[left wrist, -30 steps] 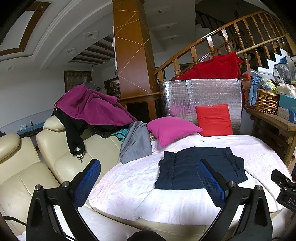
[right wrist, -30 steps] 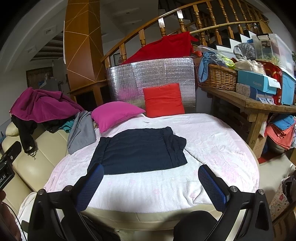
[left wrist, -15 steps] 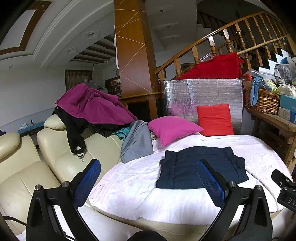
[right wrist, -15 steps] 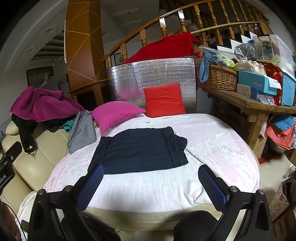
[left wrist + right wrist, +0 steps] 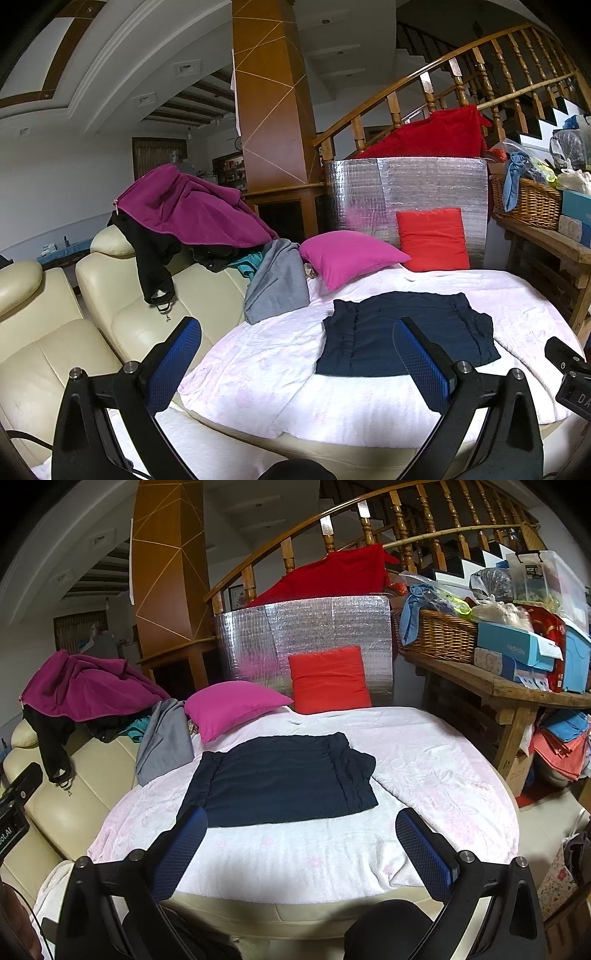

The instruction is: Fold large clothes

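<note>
Cloth comes first: the round table (image 5: pixel 461 775), draped in a pale pink quilt, carries the navy garment (image 5: pixel 280 782) lying flat near its middle, a little toward the left edge, already squared into a rough rectangle with a bunched flap on its right side. Beyond it, at the far edge, a magenta cushion (image 5: pixel 232 709) and a red cushion (image 5: pixel 328 679) lean by a silver foil panel (image 5: pixel 306 627). A grey garment (image 5: pixel 277 280) spills from the cream sofa (image 5: pixel 55 332) onto the table's left edge, just clear of the navy piece.

I hold both tools back at the near edge, above the quilt and touching nothing. My left gripper (image 5: pixel 295 362) has its jaws spread wide and empty; my right gripper (image 5: pixel 303 853) likewise stands wide apart with nothing between the pads.

I judge the next fold needs both near corners taken together. I should bring each gripper low to the near hem, pinch only the navy fabric and not the quilt beneath, then lift evenly so the edge carries straight. The loose right flap may drag and skew the fold, so I would tuck it first.
</note>
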Demonstrator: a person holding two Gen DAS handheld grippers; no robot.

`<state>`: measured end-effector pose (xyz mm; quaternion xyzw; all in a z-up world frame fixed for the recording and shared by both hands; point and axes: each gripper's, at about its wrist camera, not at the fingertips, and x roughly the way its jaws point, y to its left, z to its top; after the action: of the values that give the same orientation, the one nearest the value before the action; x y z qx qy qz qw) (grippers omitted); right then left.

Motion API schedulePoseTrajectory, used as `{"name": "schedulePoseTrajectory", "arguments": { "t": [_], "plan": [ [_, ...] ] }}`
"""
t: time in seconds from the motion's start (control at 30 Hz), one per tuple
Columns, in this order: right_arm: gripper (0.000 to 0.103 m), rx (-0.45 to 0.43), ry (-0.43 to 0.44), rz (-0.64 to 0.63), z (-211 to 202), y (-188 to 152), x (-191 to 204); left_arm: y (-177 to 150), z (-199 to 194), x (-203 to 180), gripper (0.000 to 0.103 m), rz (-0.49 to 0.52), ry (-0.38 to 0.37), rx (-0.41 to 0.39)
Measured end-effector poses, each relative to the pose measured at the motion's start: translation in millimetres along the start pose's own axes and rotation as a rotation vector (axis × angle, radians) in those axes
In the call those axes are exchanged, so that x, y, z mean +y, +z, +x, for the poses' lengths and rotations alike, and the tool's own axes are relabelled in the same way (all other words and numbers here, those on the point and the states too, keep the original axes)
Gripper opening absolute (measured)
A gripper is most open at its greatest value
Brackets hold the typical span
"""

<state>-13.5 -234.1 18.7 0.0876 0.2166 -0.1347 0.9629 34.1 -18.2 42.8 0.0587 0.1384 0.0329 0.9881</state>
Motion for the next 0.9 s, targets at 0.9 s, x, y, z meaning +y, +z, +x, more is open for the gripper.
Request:
{"name": "schedulePoseTrajectory", "arguments": {
  "t": [0.9],
  "plan": [
    [0.103,-0.011,-0.034,-0.027,1,3,21,-3,16,14,0.103,-0.027,-0.004,0.011]
  ]
}}
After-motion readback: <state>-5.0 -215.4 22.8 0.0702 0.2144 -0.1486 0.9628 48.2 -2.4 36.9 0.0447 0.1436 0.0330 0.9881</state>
